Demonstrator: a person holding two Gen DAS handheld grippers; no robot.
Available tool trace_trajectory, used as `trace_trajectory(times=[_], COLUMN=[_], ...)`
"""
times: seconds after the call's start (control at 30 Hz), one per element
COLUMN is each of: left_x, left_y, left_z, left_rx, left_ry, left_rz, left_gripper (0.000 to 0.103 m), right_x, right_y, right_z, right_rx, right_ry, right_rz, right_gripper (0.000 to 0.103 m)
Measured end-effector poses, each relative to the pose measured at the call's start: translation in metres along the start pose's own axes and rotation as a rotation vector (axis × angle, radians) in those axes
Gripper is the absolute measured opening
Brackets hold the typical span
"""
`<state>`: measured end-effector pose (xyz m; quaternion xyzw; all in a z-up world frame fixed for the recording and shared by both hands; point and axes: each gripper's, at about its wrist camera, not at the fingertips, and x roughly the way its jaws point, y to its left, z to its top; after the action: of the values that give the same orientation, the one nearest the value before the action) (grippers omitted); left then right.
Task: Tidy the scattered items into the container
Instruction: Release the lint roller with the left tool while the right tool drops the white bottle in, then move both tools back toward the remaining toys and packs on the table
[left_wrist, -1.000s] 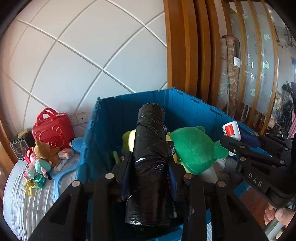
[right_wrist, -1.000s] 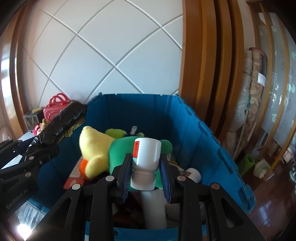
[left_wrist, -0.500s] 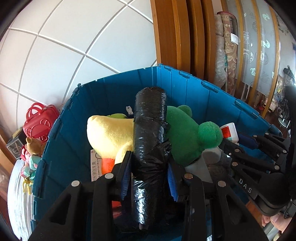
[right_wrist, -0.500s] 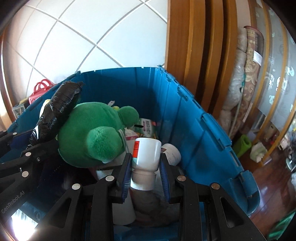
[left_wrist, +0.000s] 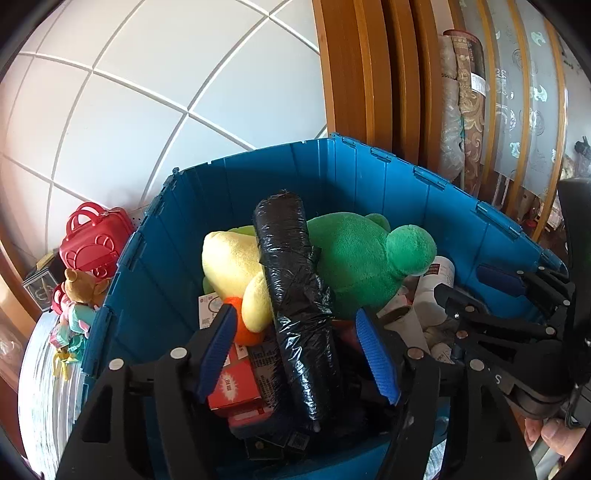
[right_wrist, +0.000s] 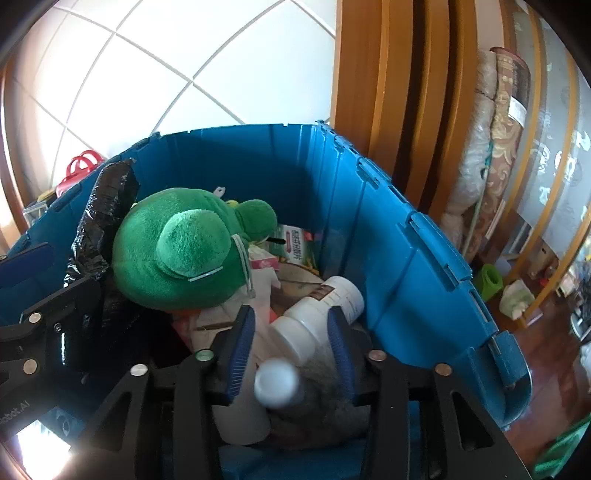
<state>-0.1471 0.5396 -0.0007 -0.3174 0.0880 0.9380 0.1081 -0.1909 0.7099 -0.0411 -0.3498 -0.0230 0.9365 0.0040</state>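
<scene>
Glossy crinkled black plastic roll (left_wrist: 295, 295), fuzzy green plush toy (right_wrist: 184, 251), smooth blue plastic bin (left_wrist: 369, 177).

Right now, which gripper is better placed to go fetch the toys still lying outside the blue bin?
Left, probably. The left gripper stands open, the black roll released into the blue bin, and the teddy bear and red case lie just beyond the bin's left wall. The right gripper is open too, but farther away.

black roll (left_wrist: 299, 295) in blue bin (left_wrist: 369, 173), tongs (left_wrist: 299, 350) spread
</scene>
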Motion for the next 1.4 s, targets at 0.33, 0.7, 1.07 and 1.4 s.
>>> trace_trajectory(times=[0.33, 0.7, 1.07, 1.4], left_x=[-0.028, -0.075, -0.124, -0.164], left_y=[0.011, 0.064, 0.179, 0.349], left_z=[-0.011, -0.036, -0.086, -0.172], left_rx=[-0.031, -0.137, -0.239, -0.291], left_ry=[-0.025, -0.077, -0.114, -0.042], left_rz=[0.000, 0.055, 0.121, 0.238], left_gripper=[0.077, 0.077, 0.077, 0.077], right_x=[-0.039, -0.088, -0.129, -0.142], right_y=[-0.006, 0.040, 0.156, 0.334], right_z=[-0.004, -0.012, -0.013, -0.036], right_rx=[0.029, -0.039, -0.127, -0.142], right_ry=[-0.084, -0.161, -0.226, -0.192], right_rz=[0.010, 0.065, 0.139, 0.247], right_gripper=[0.103, 0.103, 0.103, 0.103])
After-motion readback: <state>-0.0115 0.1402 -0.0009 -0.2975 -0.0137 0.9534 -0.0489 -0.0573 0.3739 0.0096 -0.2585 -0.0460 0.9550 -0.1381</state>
